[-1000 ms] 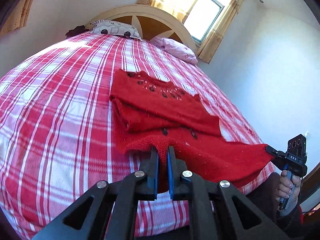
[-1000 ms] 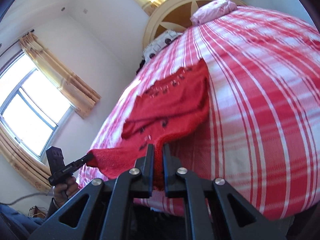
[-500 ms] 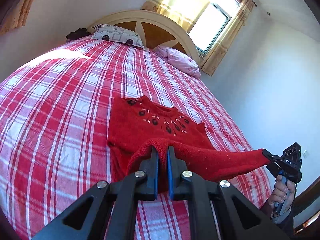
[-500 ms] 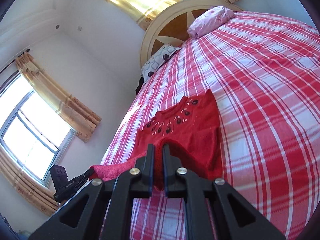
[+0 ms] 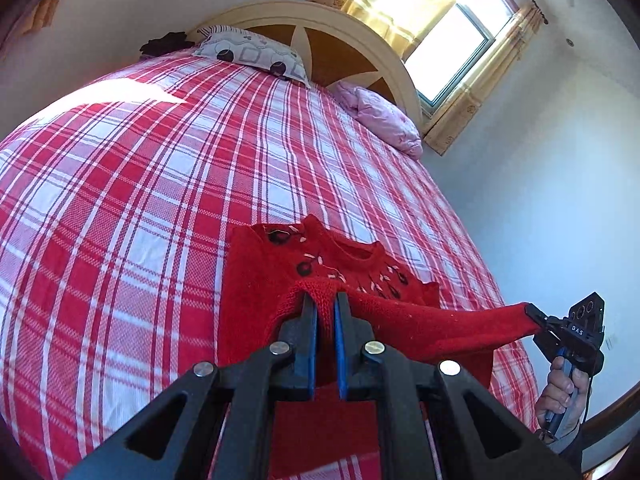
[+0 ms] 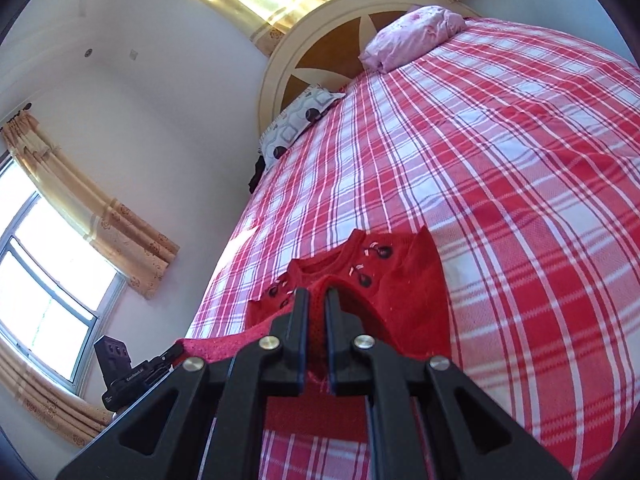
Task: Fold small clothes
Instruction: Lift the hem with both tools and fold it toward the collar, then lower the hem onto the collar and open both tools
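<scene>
A red knitted sweater (image 5: pixel 256 280) with dark embroidered motifs lies on the plaid bed (image 5: pixel 120 200), neckline toward the headboard. Its lower hem is lifted and stretched between both grippers, doubled over the body near the chest. My left gripper (image 5: pixel 324 298) is shut on one hem corner. The right gripper (image 5: pixel 530 310), held by a hand (image 5: pixel 560 388), pinches the other corner at the right. In the right wrist view the right gripper (image 6: pixel 316 293) is shut on the sweater (image 6: pixel 416 292), and the left gripper (image 6: pixel 176 350) holds the hem at lower left.
A patterned pillow (image 5: pixel 252 50) and a pink pillow (image 5: pixel 384 120) rest against the round headboard (image 5: pixel 348 32). A wide stretch of plaid sheet (image 6: pixel 520 200) lies beyond the sweater. Curtained windows (image 5: pixel 452 52) are in the walls, and the bed's side edge runs at the right.
Both grippers carried the lifted hem up the bed toward the neckline, folding the lower half over the upper. Less of the sweater's body shows beyond the fingers than before.
</scene>
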{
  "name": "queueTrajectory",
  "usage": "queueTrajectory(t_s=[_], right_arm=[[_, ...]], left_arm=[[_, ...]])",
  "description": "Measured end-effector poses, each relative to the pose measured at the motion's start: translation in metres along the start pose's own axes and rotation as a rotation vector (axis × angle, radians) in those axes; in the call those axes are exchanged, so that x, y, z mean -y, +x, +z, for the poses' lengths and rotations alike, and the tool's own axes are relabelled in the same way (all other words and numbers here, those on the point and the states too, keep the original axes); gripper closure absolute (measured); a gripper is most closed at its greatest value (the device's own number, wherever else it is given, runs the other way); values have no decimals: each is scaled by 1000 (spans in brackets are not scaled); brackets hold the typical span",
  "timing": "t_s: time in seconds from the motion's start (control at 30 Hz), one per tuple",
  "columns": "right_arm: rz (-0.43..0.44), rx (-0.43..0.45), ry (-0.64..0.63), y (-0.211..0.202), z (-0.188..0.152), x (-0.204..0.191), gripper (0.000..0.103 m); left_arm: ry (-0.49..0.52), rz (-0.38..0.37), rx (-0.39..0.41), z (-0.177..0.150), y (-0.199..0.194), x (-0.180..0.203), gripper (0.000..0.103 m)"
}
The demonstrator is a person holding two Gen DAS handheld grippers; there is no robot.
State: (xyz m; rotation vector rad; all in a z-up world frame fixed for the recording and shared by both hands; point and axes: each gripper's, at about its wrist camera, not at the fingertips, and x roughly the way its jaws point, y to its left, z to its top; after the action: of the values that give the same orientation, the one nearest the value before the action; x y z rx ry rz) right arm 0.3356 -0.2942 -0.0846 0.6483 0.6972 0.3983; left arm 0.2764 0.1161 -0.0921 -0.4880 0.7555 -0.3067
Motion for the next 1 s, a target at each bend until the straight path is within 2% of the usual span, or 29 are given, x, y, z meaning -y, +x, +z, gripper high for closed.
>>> queueTrajectory(t_s=[0.33, 0.73, 0.87, 0.93, 1.0], right_arm=[[-74, -90, 66, 63, 21, 32, 93], [-144, -150, 102, 135, 48, 62, 93], [-133, -171, 178, 163, 56, 86, 89], [-114, -146, 217, 165, 61, 96, 88], [-81, -105, 265, 162, 67, 104, 72]], left_arm=[[-45, 45, -88, 15, 60, -30, 96], [-29, 60, -100, 36, 98, -44, 95], [-90, 49, -102, 45, 109, -53, 93], [-95, 65, -63, 50, 105, -53, 86], [-104, 95, -2, 56, 97, -54, 60]])
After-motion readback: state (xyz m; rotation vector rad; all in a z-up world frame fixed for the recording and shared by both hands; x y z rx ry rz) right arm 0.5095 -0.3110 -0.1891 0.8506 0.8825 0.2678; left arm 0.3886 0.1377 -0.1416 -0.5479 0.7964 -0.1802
